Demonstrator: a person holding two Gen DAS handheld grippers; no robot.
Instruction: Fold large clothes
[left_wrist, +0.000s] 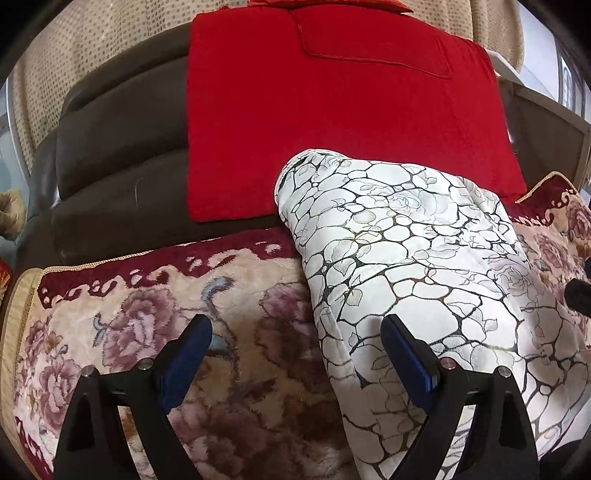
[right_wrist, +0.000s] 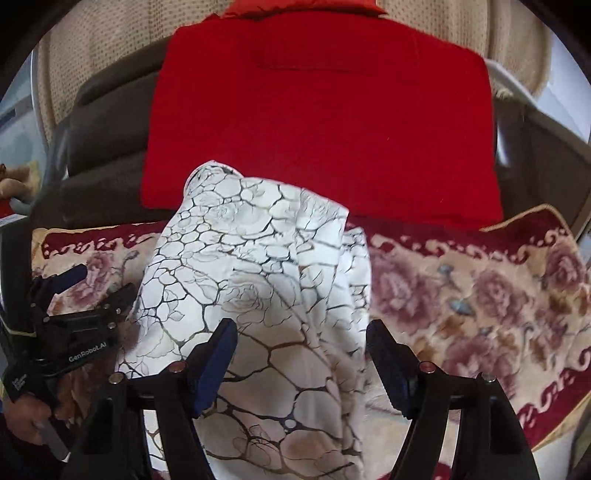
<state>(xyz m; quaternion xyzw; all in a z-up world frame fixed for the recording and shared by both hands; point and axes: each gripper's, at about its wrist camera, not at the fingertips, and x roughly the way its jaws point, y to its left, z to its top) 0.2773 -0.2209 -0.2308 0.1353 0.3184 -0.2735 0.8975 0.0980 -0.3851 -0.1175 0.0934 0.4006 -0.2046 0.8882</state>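
A white garment (left_wrist: 406, 251) with a dark crackle and rose print lies bunched lengthwise on a floral sofa cover, its far end against the sofa back. It also shows in the right wrist view (right_wrist: 258, 277). My left gripper (left_wrist: 295, 332) is open and empty, over the garment's left edge, its right finger above the cloth. My right gripper (right_wrist: 301, 336) is open and empty, its jaws straddling the near part of the garment from above. The left gripper also shows in the right wrist view (right_wrist: 85, 291), at the garment's left side.
The floral plush sofa cover (left_wrist: 147, 332) with a maroon border carries the garment. A red cloth (left_wrist: 314, 110) drapes the dark brown sofa back (left_wrist: 118, 147). Beige dotted curtain (left_wrist: 92, 48) hangs behind. A grey frame (left_wrist: 546, 110) stands at the far right.
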